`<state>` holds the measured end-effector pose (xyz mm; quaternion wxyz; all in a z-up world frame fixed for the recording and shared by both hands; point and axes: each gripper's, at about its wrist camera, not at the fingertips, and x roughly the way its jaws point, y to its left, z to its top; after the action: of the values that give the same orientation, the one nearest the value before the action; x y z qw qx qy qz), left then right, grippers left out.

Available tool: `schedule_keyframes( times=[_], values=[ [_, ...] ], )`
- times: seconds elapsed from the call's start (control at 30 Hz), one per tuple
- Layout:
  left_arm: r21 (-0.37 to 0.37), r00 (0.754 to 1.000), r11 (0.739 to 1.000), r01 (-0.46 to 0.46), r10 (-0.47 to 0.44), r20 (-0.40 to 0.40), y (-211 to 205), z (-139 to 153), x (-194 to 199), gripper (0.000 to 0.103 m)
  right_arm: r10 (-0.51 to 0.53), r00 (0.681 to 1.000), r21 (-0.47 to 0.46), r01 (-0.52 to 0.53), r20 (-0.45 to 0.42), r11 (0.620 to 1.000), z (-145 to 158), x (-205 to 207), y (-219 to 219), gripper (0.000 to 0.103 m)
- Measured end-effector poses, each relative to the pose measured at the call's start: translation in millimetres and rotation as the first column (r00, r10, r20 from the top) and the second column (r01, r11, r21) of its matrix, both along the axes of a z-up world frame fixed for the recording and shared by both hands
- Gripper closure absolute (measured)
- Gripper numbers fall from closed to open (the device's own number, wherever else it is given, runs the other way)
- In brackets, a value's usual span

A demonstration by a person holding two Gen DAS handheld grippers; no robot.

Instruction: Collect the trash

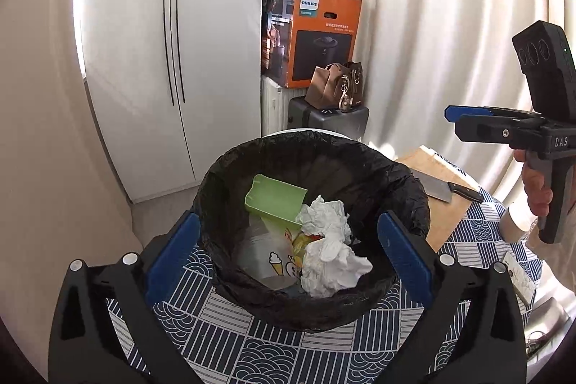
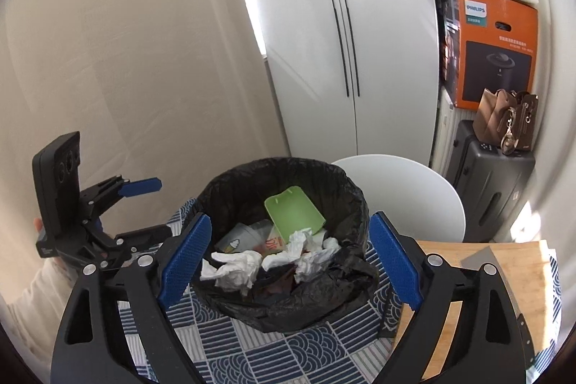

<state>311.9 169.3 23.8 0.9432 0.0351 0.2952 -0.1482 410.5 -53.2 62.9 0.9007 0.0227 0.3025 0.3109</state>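
on the table, over a cloth (image 1: 230,344) printed with navy-and-white wave and stripe squares, stood a round bin (image 1: 313,233) lined with a crinkled, glossy black plastic bag folded over its rim; inside it lay crumpled white tissue (image 1: 333,254) at about 4 o'clock, a smooth pale-green plastic tray (image 1: 275,200) tilted at 11 o'clock, and a translucent cup (image 1: 266,258) printed with an ice-cream cartoon at 8 o'clock; the left gripper (image 1: 288,256) hovered over the bin with its jaws spread wide, the ribbed blue pads (image 1: 172,258) flanking the rim at 9 and 3 o'clock, nothing between them; the right gripper (image 2: 288,258) was likewise spread wide and held nothing, its knurled blue pads (image 2: 185,260) to either side of the bin; seen from the left wrist, the right gripper sat at 3 o'clock, a matte black angular body gripped by a hand (image 1: 538,189); past the bin at 2 o'clock lay a pale wooden cutting board (image 1: 437,200) with a grey-bladed, black-handled knife (image 1: 448,189) flat on it; behind the bin curved a smooth white chair back (image 2: 406,193); at 12 o'clock rose a glossy white wardrobe (image 2: 345,35) with two thin dark handles; at 1 o'clock an orange cardboard box (image 1: 316,35) stood above a dark hard-shell suitcase (image 1: 327,117), a tan leather handbag (image 1: 336,85) on the suitcase; soft pleated white curtains (image 1: 442,24) hung at 2 o'clock.
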Motion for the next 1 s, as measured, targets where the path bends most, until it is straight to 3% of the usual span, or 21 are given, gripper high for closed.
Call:
schedule_keyframes(
  times=[0.17, 0.43, 0.7, 1.0],
  values=[
    [0.038, 1.000, 0.999, -0.023, 0.024, -0.020, -4, -2, -19, 0.006, -0.028, 1.000, -0.025, 0.027, -0.008, 0.999, -5, -16, -12, 0.017],
    [0.060, 0.995, 0.993, -0.100, 0.098, 0.026, -10, 3, -67, 0.006, -0.041, 0.999, -0.085, 0.040, -0.011, 0.996, -16, -56, -26, 0.015],
    [0.061, 0.980, 0.978, -0.197, 0.199, -0.016, -19, -4, -107, 0.006, -0.013, 1.000, -0.081, 0.011, -0.024, 0.997, -29, -96, -45, 0.010],
    [0.122, 0.960, 0.956, -0.267, 0.275, -0.054, -31, -22, -160, 0.006, -0.054, 0.998, -0.100, 0.052, -0.020, 0.994, -48, -136, -70, 0.009]
  ],
)
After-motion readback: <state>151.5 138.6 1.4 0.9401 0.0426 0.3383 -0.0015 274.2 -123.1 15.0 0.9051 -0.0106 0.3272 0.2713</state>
